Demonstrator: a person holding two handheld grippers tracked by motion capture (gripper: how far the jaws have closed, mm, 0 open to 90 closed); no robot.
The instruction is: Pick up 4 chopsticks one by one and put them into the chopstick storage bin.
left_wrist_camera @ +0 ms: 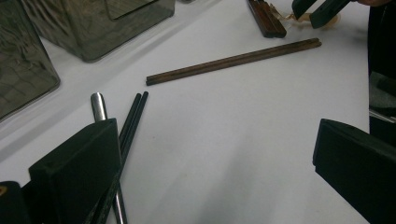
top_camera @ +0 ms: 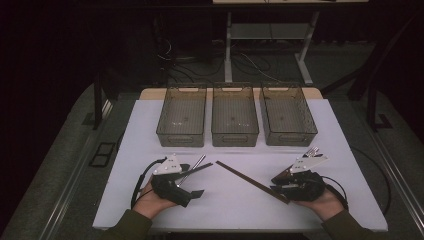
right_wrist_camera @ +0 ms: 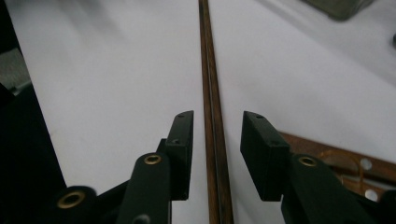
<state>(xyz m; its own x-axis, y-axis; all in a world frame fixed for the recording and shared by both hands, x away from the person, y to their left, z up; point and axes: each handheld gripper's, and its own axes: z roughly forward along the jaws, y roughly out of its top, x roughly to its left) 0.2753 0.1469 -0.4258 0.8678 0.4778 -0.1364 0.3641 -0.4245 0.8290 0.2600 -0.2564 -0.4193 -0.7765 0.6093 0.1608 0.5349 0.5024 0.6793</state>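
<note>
Pair of long brown wooden chopsticks (top_camera: 250, 180) lying flat and side by side on the white table, slanting from near the middle toward the right, near end apparently untouched between open black jaws.

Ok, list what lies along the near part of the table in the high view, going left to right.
Left gripper → black chopsticks with a metal utensil beside them → brown wooden chopsticks lying diagonally → right gripper, its jaws open either side of the brown pair's near end, not yet pressing on it.
</note>
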